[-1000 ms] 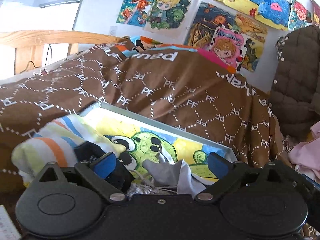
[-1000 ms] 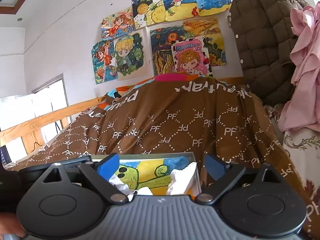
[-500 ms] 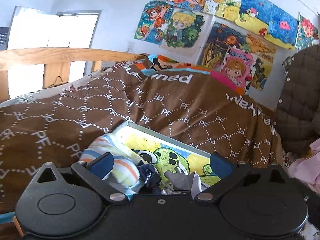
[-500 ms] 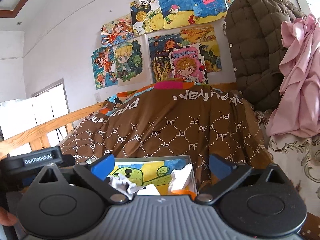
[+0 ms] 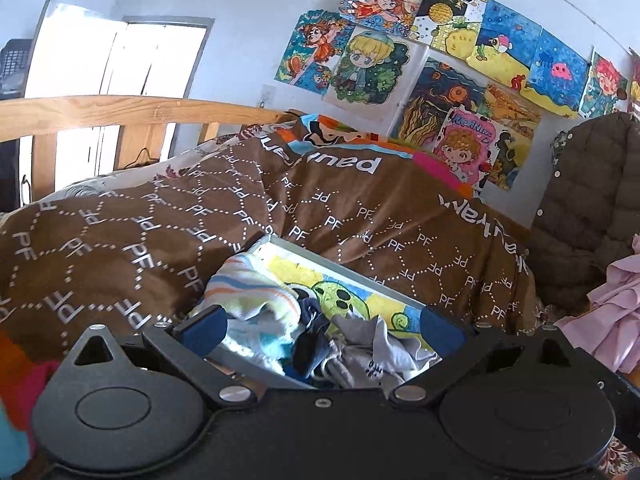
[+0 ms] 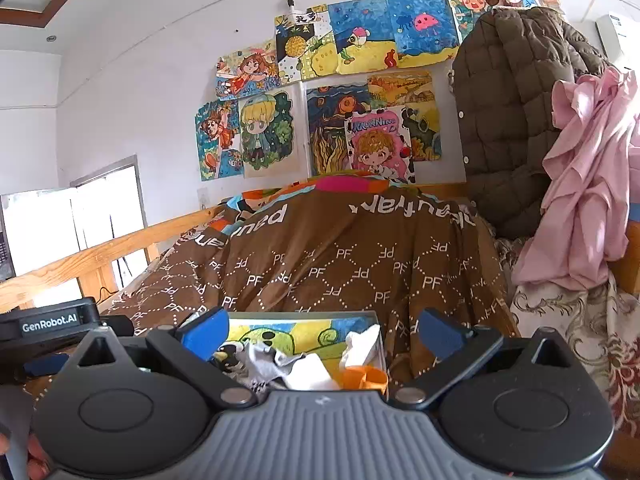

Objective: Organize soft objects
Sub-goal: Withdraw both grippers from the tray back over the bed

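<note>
Both tongs [image 5: 322, 326] [image 6: 322, 330] lifted back, spread wide, empty; one tray [image 5: 344, 266]; perhaps five garments.

The left gripper [image 5: 322, 322] has its blue-tipped jaws spread wide, nothing pinched between them. The right gripper [image 6: 322, 328] is just as wide apart (also gripping nothing). A fingertip [image 6: 34, 462] shows at the lower left corner of the right view.

A: Where was the tray [image 5: 340, 266]?
B: Low centre of frame, on the blanket [image 5: 160, 232], w/ clothes [image 5: 256, 300] in it.
A: Behind?
B: Drawings [image 5: 420, 72] upper centre on wall; jacket [image 6: 508, 120] upper right, rail [image 5: 120, 110] left.
</note>
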Tool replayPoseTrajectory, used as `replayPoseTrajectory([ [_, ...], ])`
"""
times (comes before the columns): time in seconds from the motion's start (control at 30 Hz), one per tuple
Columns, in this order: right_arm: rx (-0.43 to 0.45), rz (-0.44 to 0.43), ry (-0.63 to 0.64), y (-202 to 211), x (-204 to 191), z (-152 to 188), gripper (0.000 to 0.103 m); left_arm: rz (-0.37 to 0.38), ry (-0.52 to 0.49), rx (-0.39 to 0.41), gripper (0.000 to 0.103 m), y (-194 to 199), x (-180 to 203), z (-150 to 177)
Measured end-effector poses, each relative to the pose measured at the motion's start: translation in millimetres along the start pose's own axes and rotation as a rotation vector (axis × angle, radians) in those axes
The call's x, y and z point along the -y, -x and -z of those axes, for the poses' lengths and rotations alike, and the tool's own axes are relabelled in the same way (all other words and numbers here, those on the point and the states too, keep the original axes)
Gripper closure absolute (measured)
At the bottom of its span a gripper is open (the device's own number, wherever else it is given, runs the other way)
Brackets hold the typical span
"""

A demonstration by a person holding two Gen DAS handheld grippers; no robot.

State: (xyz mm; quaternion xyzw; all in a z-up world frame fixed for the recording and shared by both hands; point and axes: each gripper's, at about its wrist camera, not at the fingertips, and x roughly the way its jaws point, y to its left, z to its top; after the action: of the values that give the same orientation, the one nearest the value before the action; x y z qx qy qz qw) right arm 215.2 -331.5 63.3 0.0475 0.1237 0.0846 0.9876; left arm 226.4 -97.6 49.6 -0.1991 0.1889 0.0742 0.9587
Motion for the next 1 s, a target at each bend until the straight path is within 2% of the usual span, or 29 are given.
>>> replayPoseTrajectory([
  [0.3,-0.015,0.016,0.029,22,-13,9,0.0,0.017,-0.029,-0.006,0.001,33,-15,7],
  [0.47,-0.035,0.036,0.041,30,-20,18,0.0,0.038,-0.017,-0.019,0.001,44,-25,11],
  [0.67,-0.044,0.063,0.05,40,-26,33,0.0,0.055,-0.051,-0.007,0.001,54,-34,20],
  [0.8,-0.045,0.078,0.053,49,-31,45,0.0,0.017,-0.064,-0.017,0.001,58,-44,28],
  [1.0,-0.017,0.126,0.068,60,-39,56,0.0,0.011,-0.103,-0.009,0.001,66,-60,39],
])
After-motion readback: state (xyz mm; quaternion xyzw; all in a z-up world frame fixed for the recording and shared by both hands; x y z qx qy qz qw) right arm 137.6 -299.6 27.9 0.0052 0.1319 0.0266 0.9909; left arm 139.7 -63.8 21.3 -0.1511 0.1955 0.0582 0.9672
